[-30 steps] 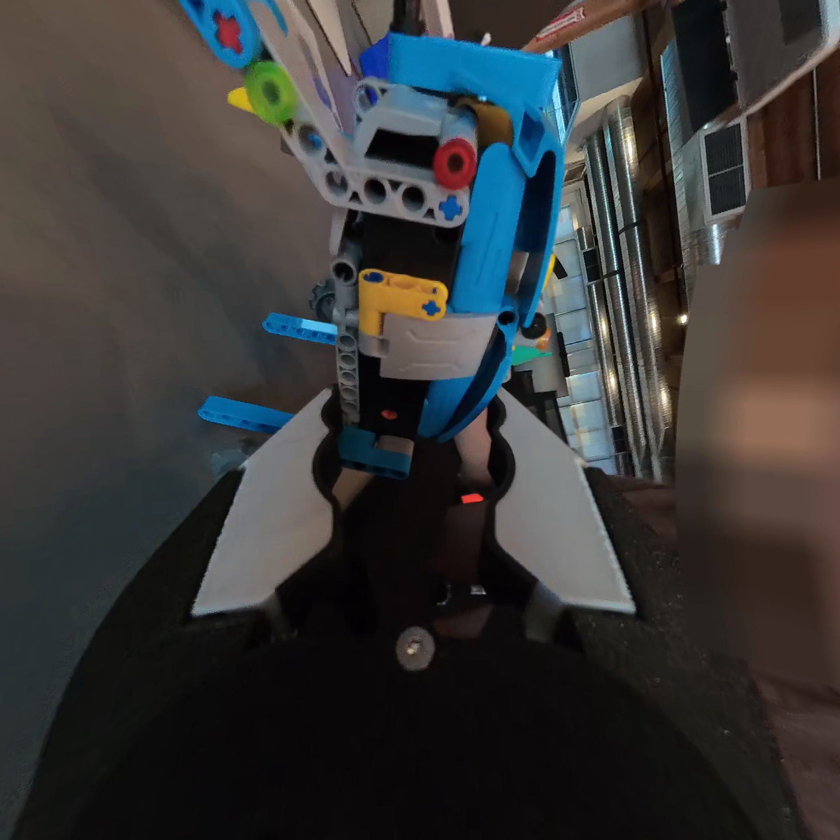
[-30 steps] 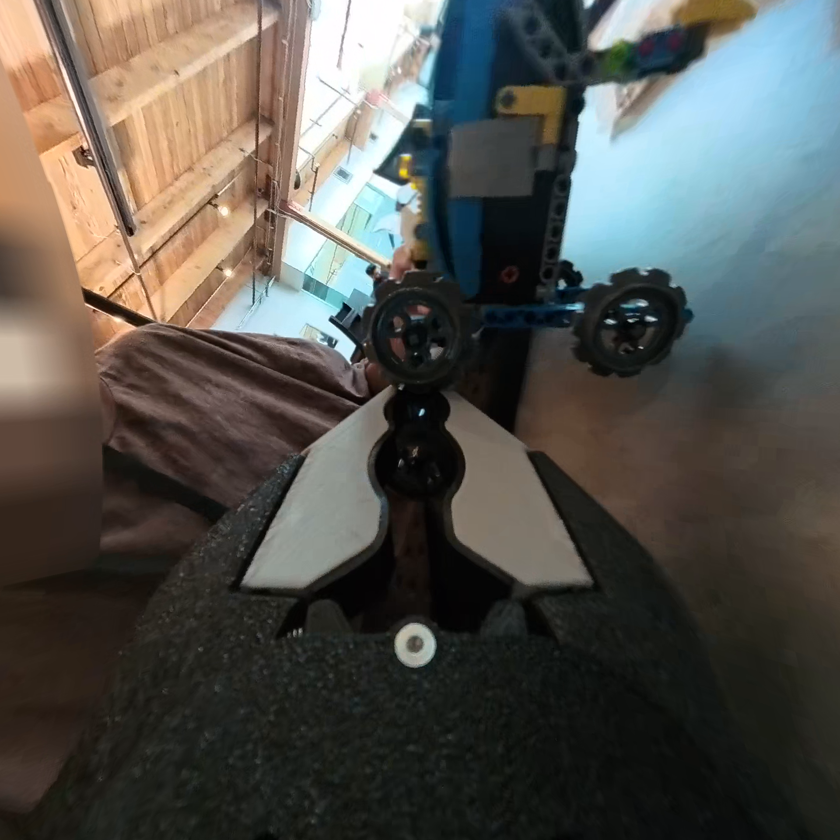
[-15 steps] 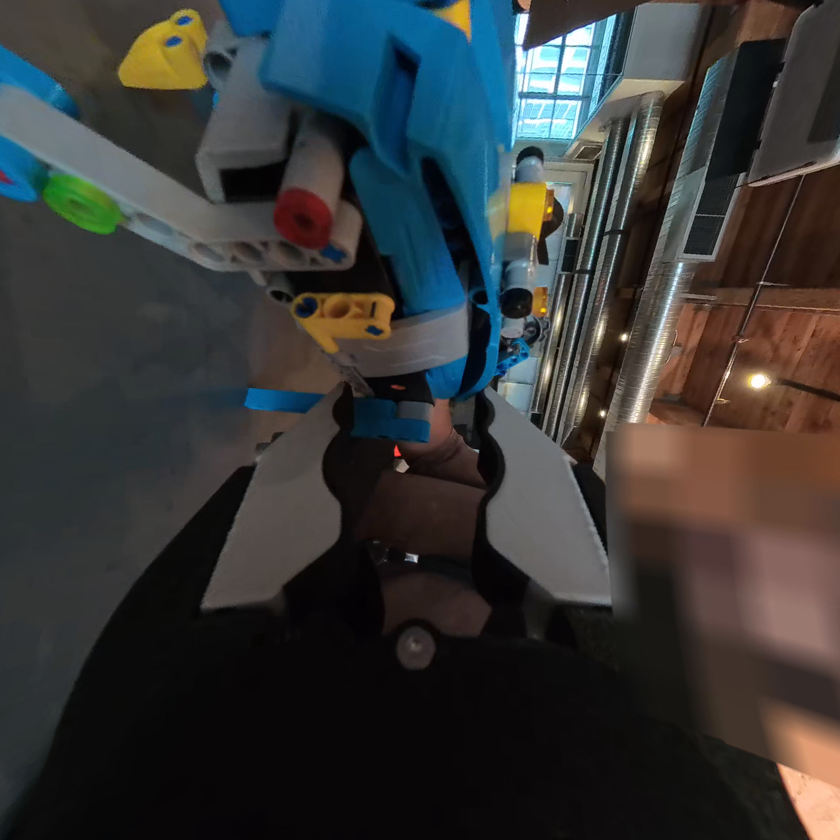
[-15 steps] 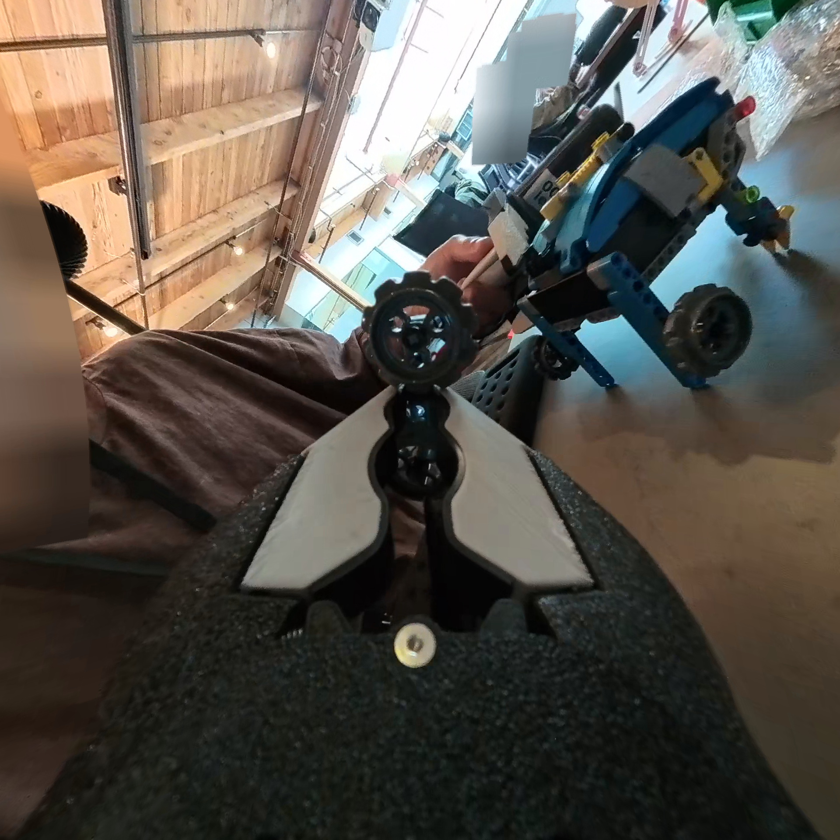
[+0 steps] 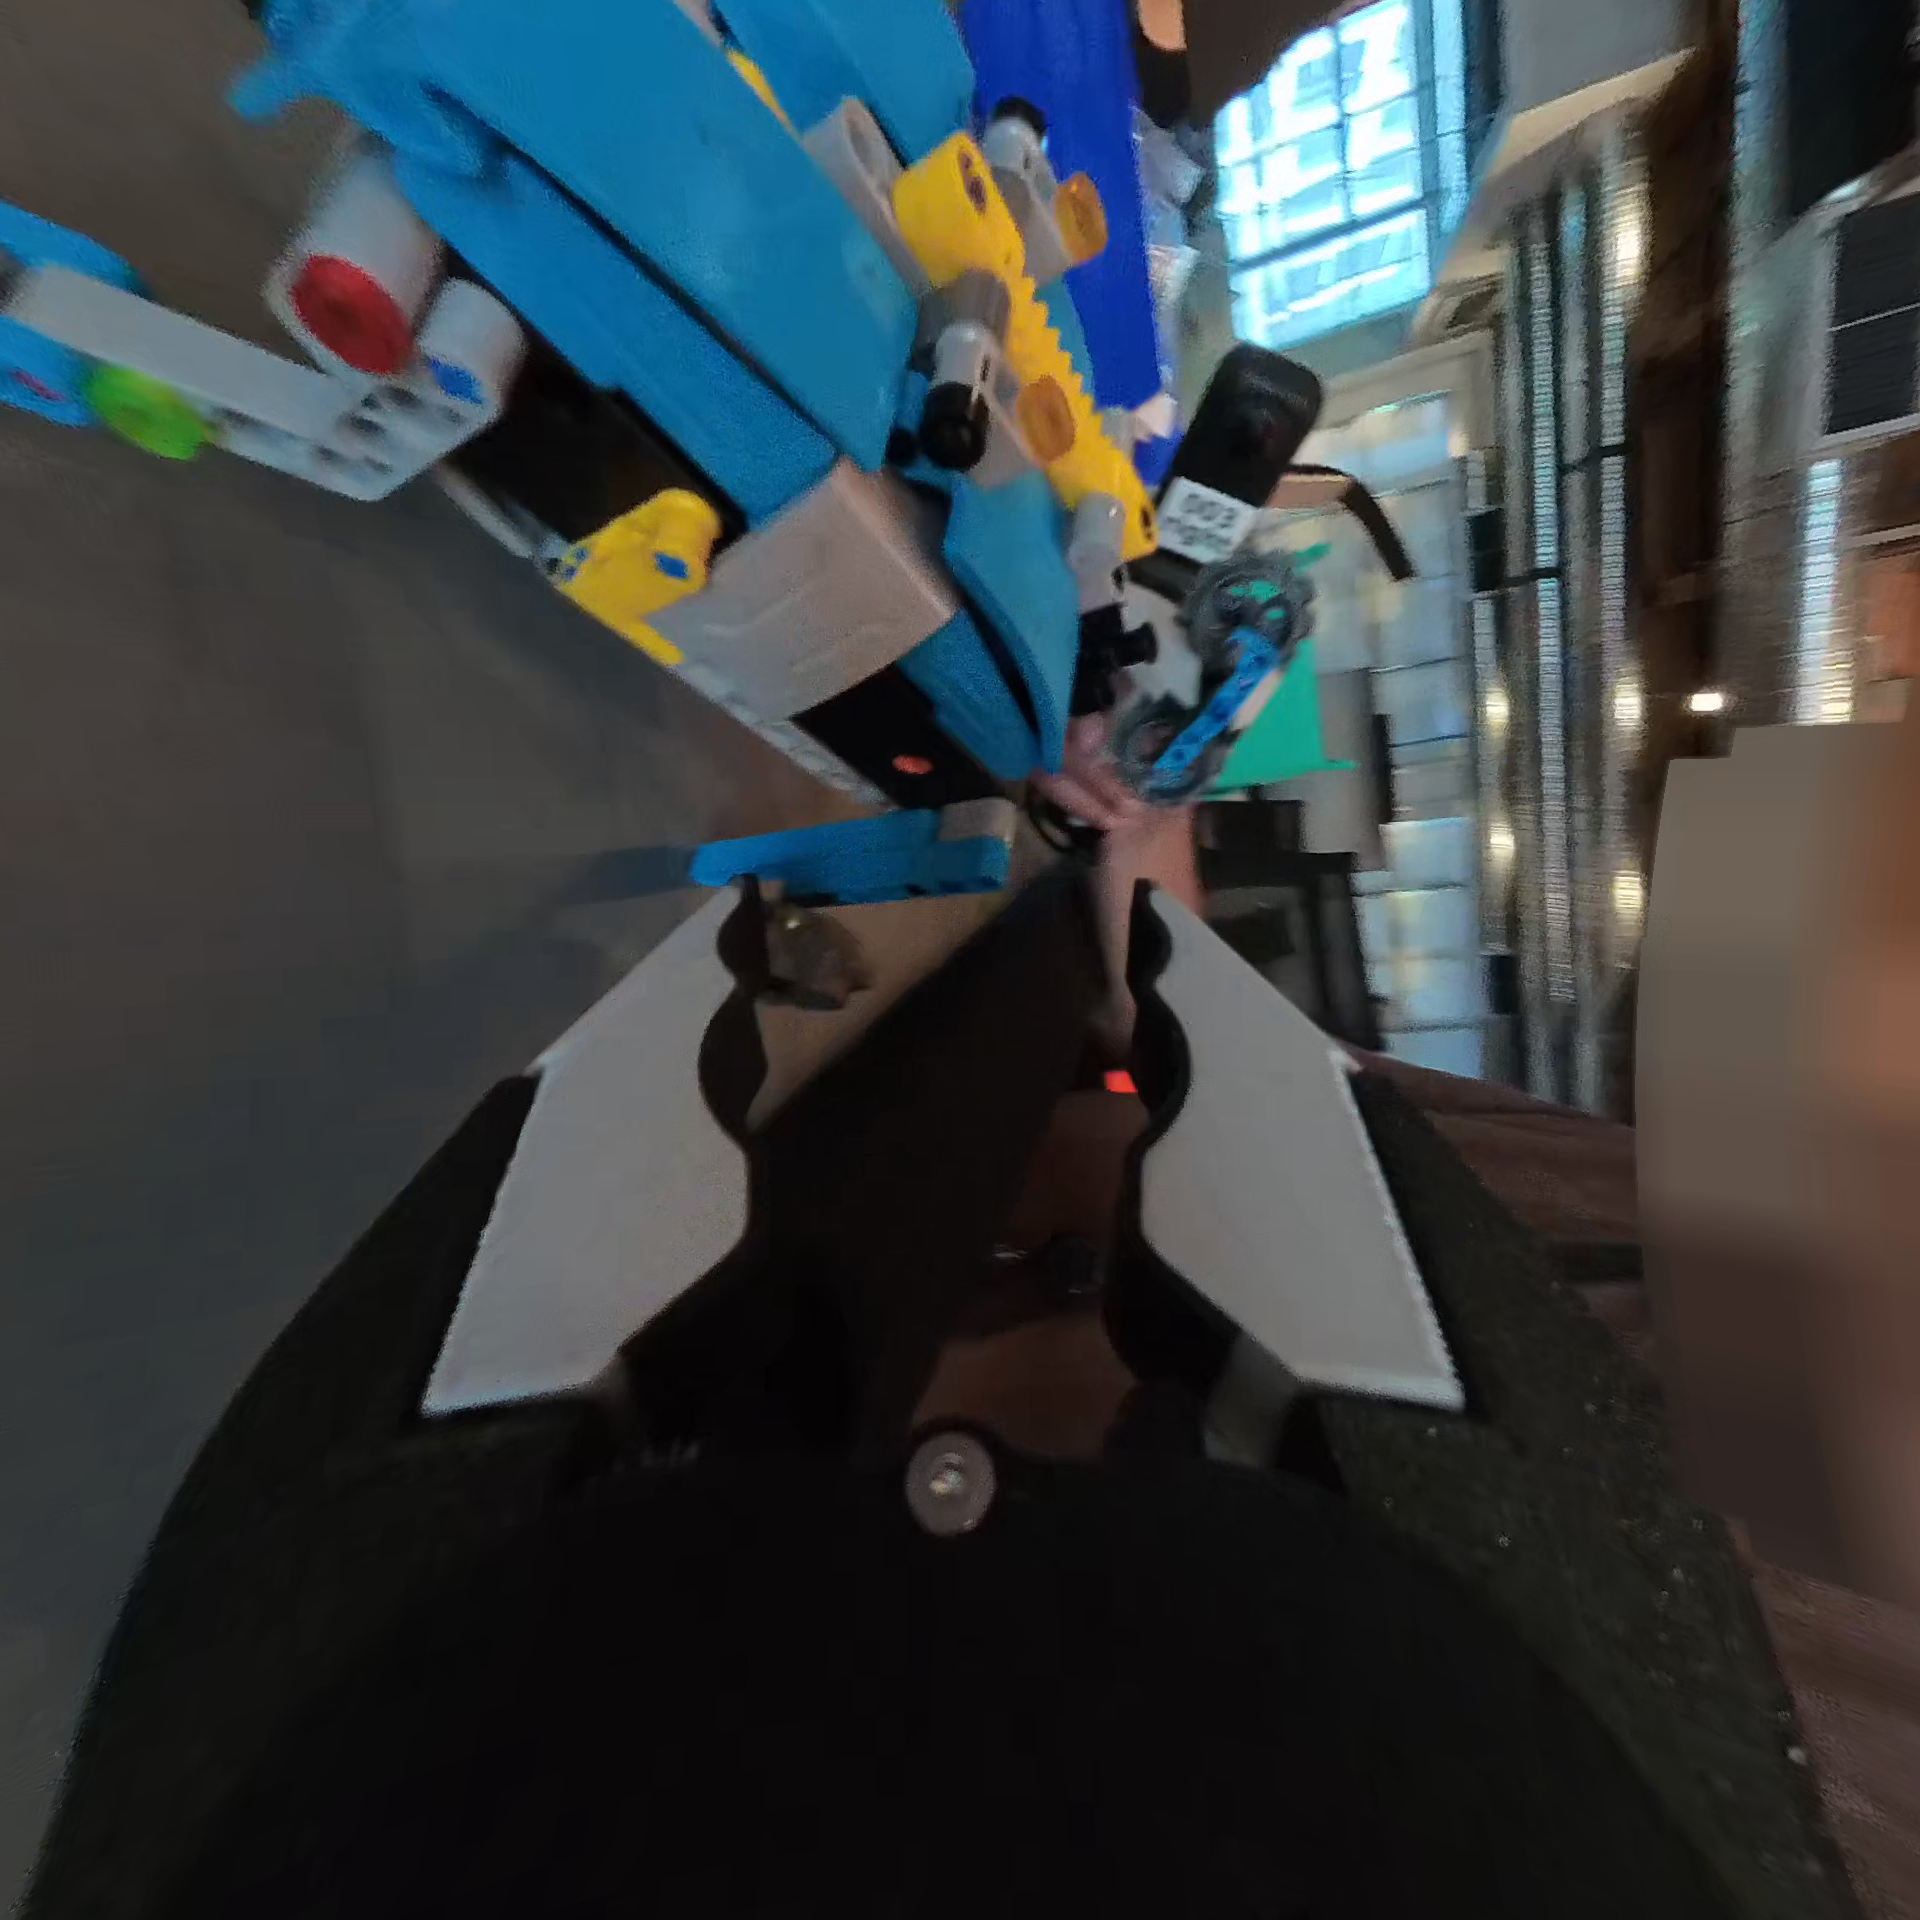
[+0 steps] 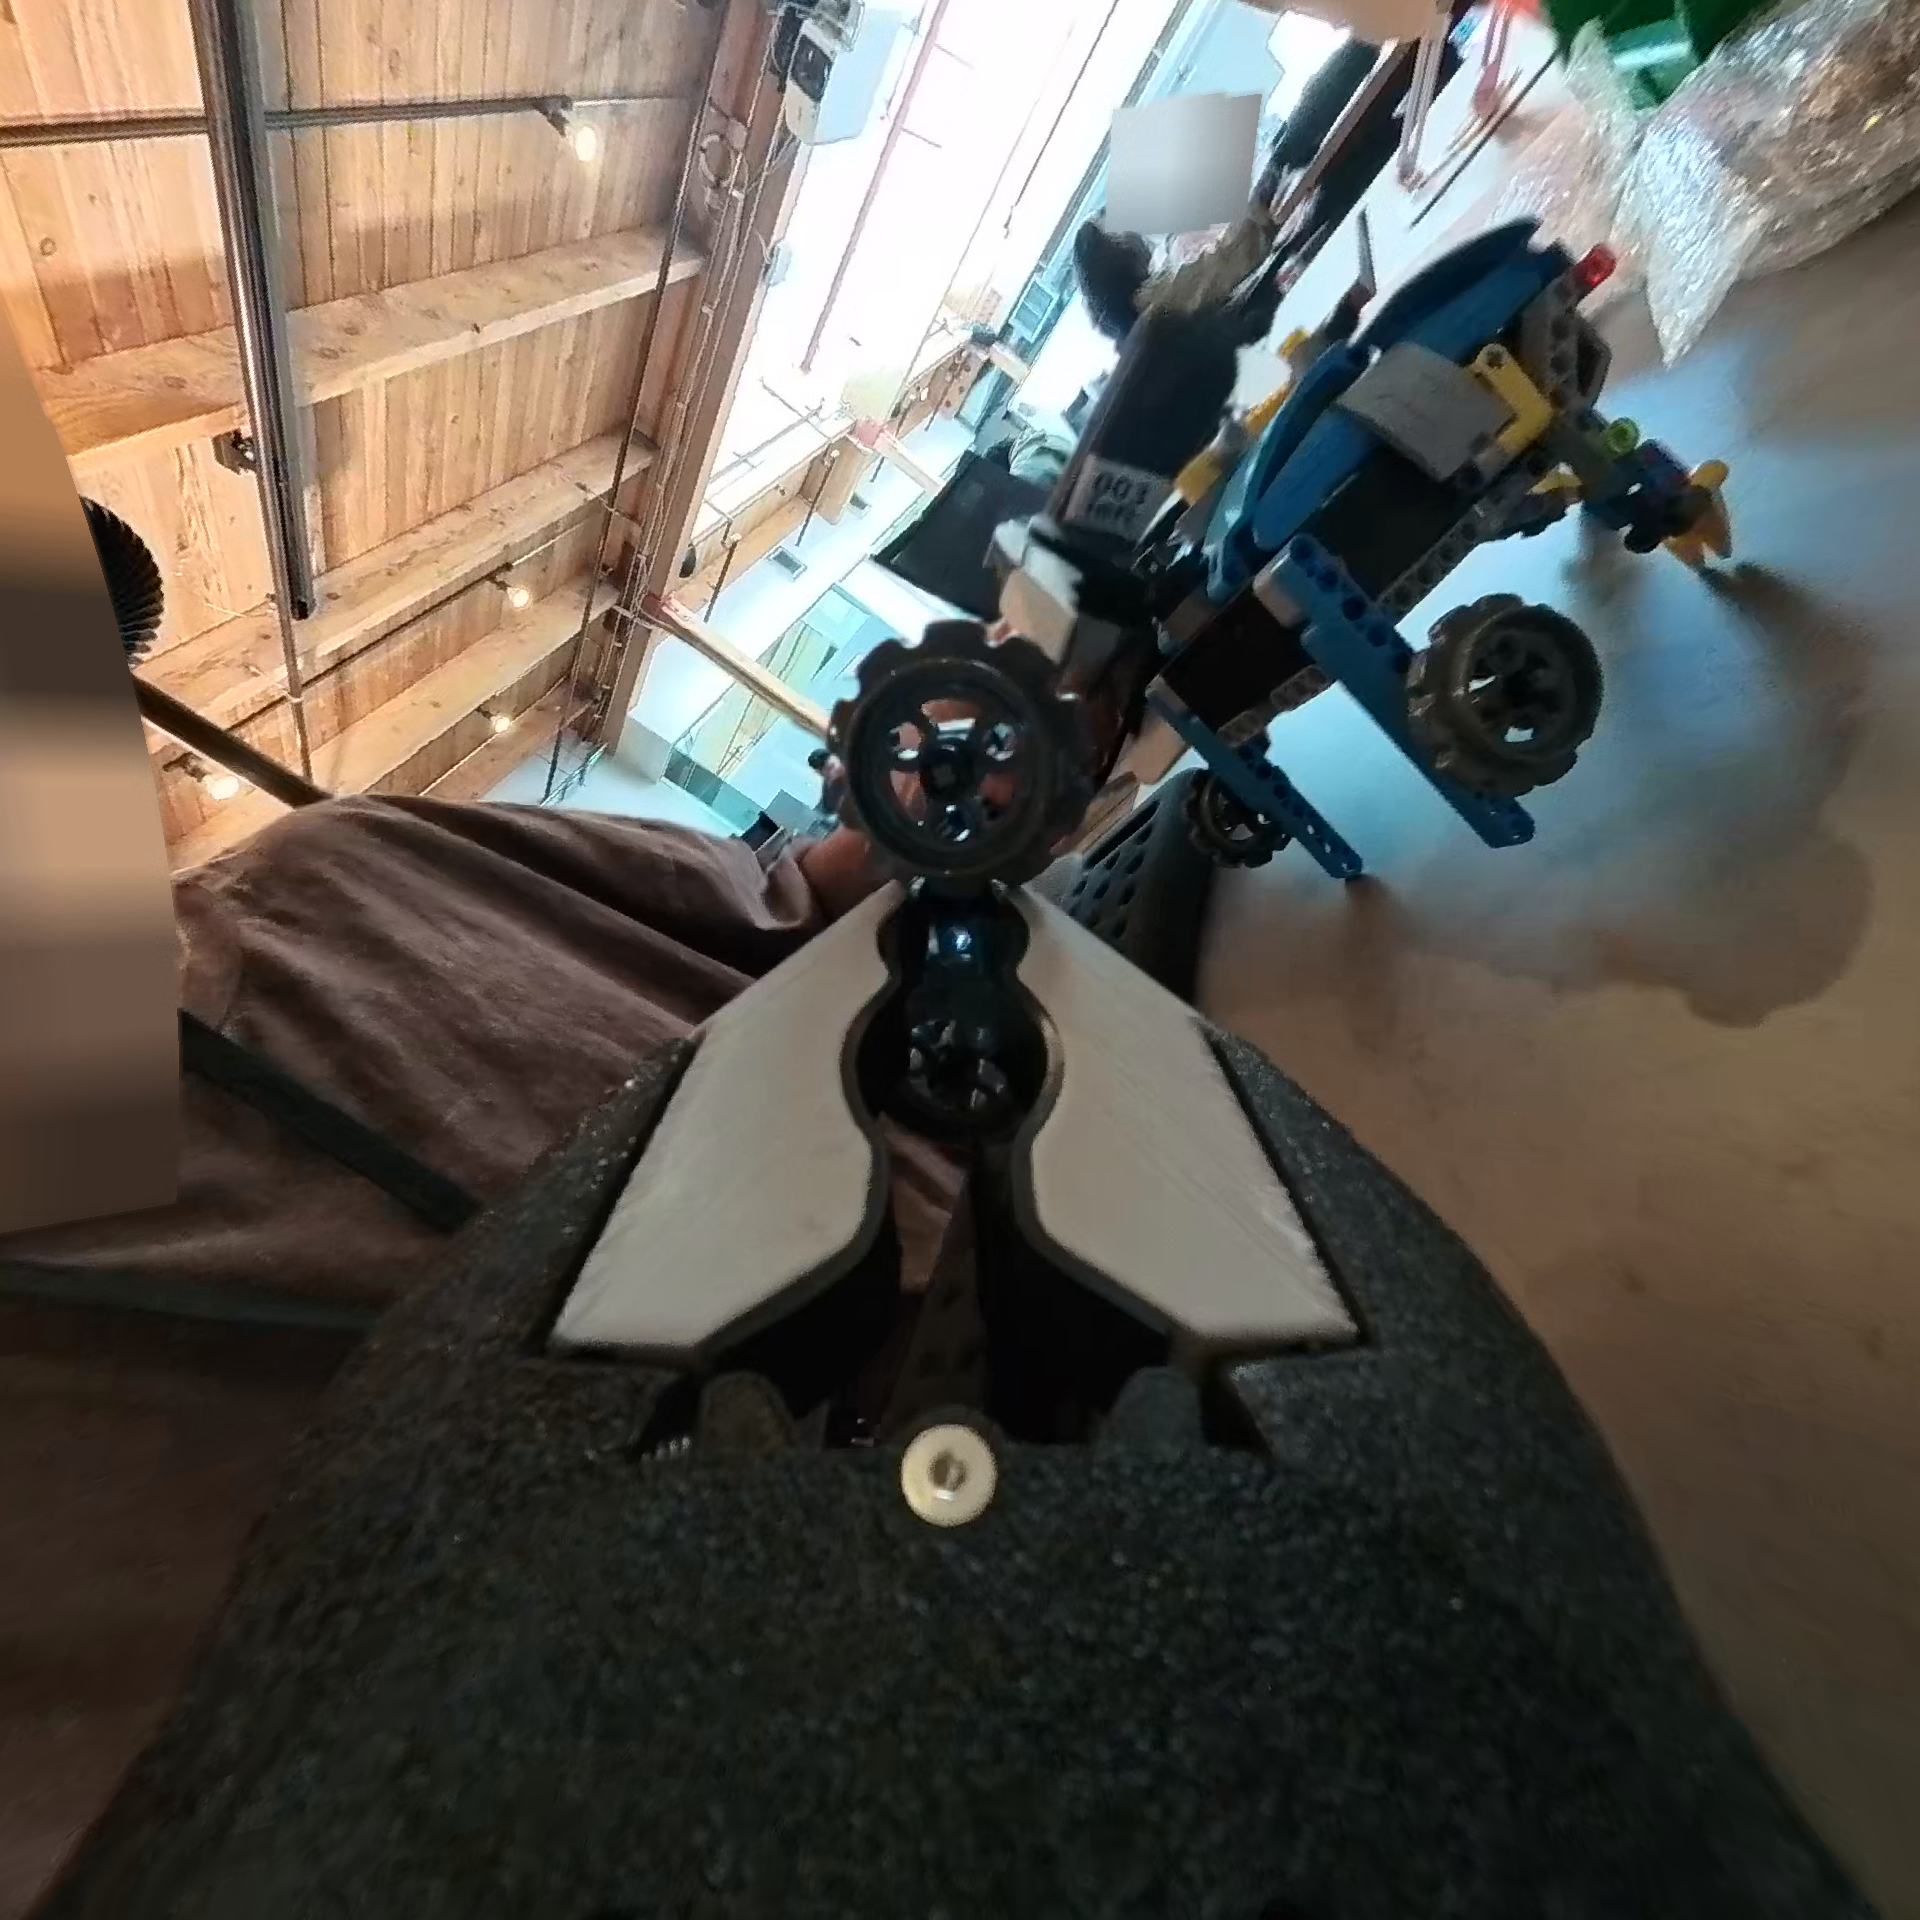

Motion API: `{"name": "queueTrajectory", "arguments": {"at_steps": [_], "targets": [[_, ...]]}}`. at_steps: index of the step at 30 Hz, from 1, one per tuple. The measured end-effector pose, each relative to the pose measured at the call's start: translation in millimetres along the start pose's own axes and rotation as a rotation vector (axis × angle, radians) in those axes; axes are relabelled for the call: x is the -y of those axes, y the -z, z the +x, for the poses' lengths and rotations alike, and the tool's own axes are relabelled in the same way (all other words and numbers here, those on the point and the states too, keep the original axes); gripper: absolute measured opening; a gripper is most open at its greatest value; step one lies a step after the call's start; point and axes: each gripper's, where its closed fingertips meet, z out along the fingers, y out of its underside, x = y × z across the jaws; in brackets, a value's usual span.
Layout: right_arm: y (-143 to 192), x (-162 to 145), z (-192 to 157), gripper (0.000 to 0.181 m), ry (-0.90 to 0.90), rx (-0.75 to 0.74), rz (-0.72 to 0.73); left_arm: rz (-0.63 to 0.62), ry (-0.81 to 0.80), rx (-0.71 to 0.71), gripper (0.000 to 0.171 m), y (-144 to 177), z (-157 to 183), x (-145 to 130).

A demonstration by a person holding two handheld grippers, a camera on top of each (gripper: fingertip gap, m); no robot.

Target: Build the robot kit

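Right now right gripper (image 6: 954, 904) fingers are clamped on a black axle piece carrying a black toothed wheel (image 6: 951, 767) past the tips. Left gripper (image 5: 940, 904) fingers stand apart, gripping nothing; the blue brick-built vehicle (image 5: 727, 343) sits tilted just beyond them, over the grey worktop (image 5: 208, 831). Brown sleeve (image 6: 436, 987) behind.

The blue brick vehicle (image 5: 665, 343) is motion-blurred and cut off by the top edge.

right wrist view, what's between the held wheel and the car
The left gripper lies between wheel and car, its white fingers at the car's rear, in the right wrist view.
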Motion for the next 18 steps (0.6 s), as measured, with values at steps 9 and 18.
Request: {"name": "queueTrajectory", "arguments": {"at_steps": [9, 18], "targets": [[30.9, 25.7, 20.8, 0.008, 0.055, -0.180, 0.126, 0.421, -0.493, 0.369, 0.058, 39.3, -13.9, 17.5], [44.1, 36.1, 56.7, 0.009, 0.122, -0.406, 0.142, 0.678, -0.412, 0.368, 0.055, 75.8, -16.0, 39.4]]}}
